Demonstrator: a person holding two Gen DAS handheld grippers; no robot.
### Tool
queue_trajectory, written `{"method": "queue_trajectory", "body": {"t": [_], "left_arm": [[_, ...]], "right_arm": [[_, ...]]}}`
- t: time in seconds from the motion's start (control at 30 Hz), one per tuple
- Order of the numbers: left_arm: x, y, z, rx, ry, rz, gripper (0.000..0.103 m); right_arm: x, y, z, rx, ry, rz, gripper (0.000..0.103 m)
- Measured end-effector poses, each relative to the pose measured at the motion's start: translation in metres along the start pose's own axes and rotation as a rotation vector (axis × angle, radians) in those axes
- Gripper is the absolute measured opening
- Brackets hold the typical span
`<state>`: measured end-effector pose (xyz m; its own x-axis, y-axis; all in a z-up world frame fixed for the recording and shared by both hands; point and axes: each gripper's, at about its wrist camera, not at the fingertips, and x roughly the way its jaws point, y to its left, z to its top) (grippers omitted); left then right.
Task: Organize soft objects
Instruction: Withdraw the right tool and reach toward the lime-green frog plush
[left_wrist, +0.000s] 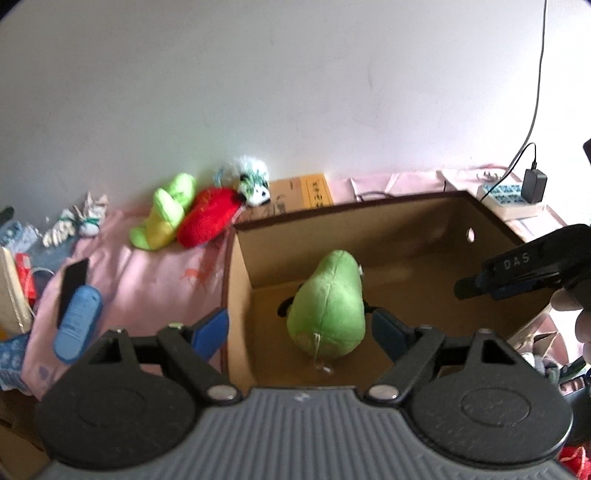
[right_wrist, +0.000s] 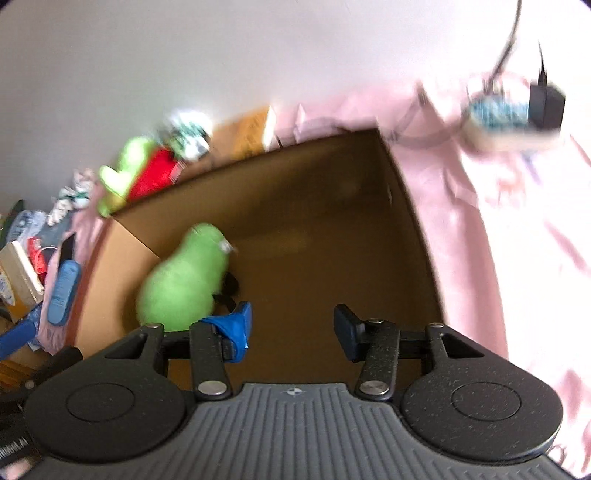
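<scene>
The right wrist view is blurred. The green pear plush (left_wrist: 327, 306) stands in the cardboard box (left_wrist: 369, 221), narrow end up. The left gripper (left_wrist: 297, 330) and right gripper (right_wrist: 291, 328) are both apart, empty.

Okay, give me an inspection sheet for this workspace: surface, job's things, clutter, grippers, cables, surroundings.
Surface: pink cloth, wrinkled.
Job's things: green pear toy inside the cardboard box; green-yellow toy, red toy and white fluffy toy outside, by the wall.
Clutter: blue case, small shoes, orange box.
Grippers: left gripper open, jaws either side of the pear; right gripper open, empty, over the box.
Cables: charger with cable up the wall.
Surroundings: plain white wall.
</scene>
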<state>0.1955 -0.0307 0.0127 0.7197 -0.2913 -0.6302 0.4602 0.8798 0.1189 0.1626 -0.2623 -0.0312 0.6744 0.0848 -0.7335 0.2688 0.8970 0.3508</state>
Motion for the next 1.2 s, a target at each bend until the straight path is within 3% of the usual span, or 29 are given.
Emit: {"method": "queue_trajectory", "body": {"t": [0.13,0.33,0.67,1.2], "left_arm": [[-0.033,-0.003,0.004,-0.007,-0.053,0.015,0.085],[-0.076,-0.010,-0.002,-0.051,-0.091,0.031,0.089],[-0.116,-0.043,-0.029,-0.050,-0.092,0.101,0.093],[-0.124,-0.073,-0.070,-0.093,0.012,0.164,0.093]], "right_arm": [[-0.044,0.005,-0.013,-0.069,-0.064,0.078,0.034],[-0.099,0.012,-0.051,-0.190,-0.197,0.080,0.035],[-0.136,0.001,-0.099,-0.155,-0.224,0.085,0.036],[-0.147,-0.005,-0.148,-0.108,-0.203,0.101,0.036]]}}
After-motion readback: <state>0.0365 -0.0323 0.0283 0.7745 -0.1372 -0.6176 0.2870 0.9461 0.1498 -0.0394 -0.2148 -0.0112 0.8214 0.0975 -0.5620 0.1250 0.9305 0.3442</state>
